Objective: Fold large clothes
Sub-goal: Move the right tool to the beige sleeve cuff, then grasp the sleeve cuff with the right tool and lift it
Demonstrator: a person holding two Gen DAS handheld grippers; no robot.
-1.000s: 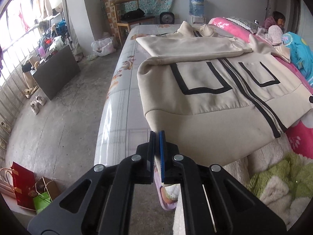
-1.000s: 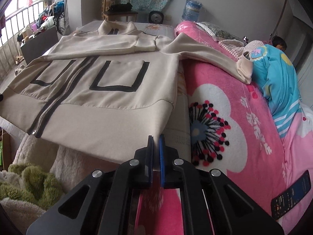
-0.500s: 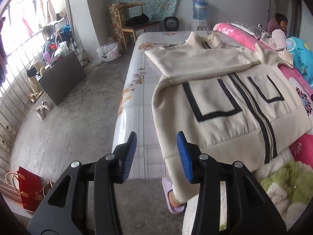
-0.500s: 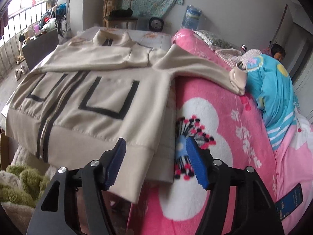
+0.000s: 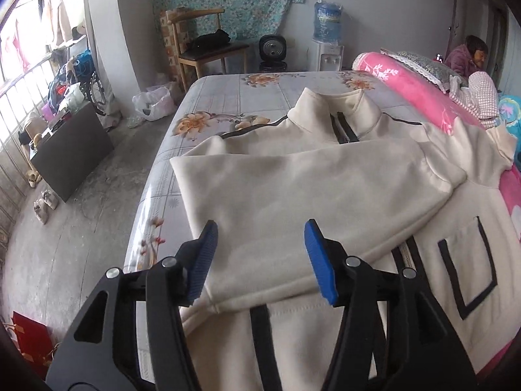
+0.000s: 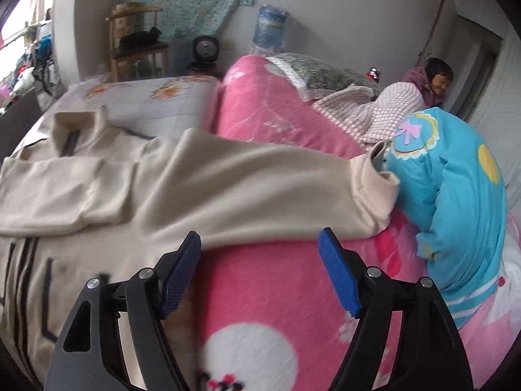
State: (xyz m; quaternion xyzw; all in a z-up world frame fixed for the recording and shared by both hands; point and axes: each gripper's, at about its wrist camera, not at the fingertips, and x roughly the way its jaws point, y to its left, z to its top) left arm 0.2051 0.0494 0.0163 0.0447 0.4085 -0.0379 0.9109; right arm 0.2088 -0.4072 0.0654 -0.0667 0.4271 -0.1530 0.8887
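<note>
Spread across a bed (image 5: pixel 228 97) in a cluttered bedroom, a cream zip jacket (image 5: pixel 293 189) lies front up, partly on the floral sheet and partly on the pink blanket (image 6: pixel 276 309) beside it. Nearest the cameras, the left gripper (image 5: pixel 260 254) hangs over the jacket's folded-in sleeve (image 5: pixel 309 179), which crosses the chest. Its jaws have just been opening and stand roughly half apart, with nothing pinched between the blue pads. The right gripper (image 6: pixel 260 267) hovers above the pink blanket, just short of the other sleeve (image 6: pixel 260 179). Its jaws have also just been opening, stand wider, and hold nothing. That second sleeve is not yet folded: it stretches out sideways over the blanket, its cuff (image 6: pixel 377 176) touching a turquoise quilt (image 6: pixel 456 195). Further off, the collar (image 5: pixel 335 114) points toward the far wall, where a wooden chair (image 5: pixel 202 45), a small fan (image 5: pixel 273 45) and a water bottle (image 5: pixel 327 19) stand. A person (image 6: pixel 436 78) sits at the far right.

The likely next step is folding the outstretched sleeve inward. The risk is the lumpy blanket beneath it: a pinch taken too deep could catch blanket along with sleeve and drag both. A grip too far from the cuff could leave the end trailing, and any tug across the chest may disturb the sleeve already laid flat.
</note>
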